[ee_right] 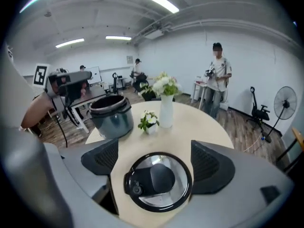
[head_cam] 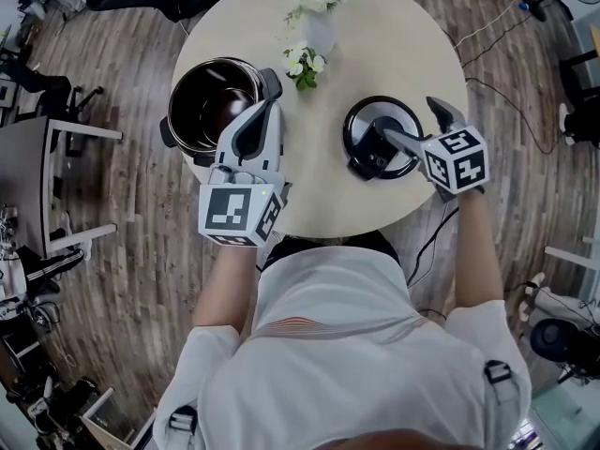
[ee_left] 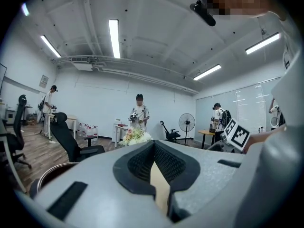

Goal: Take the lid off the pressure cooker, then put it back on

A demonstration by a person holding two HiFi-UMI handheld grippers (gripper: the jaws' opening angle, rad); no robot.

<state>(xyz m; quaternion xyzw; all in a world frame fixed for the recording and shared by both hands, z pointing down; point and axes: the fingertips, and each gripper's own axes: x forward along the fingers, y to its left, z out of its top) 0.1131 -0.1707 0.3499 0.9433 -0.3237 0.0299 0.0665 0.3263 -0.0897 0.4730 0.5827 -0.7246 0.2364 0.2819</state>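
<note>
A round beige table stands on plank flooring, its top bare down the middle and at the right rear. One pressure cooker, uncovered, sits at the left edge. Its single lid lies flat near the front edge. There are two flower arrangements, a vase and a small posy. The left gripper is clenched on nothing by the cooker's rim. The right gripper is spread wide astride the lid.
</note>
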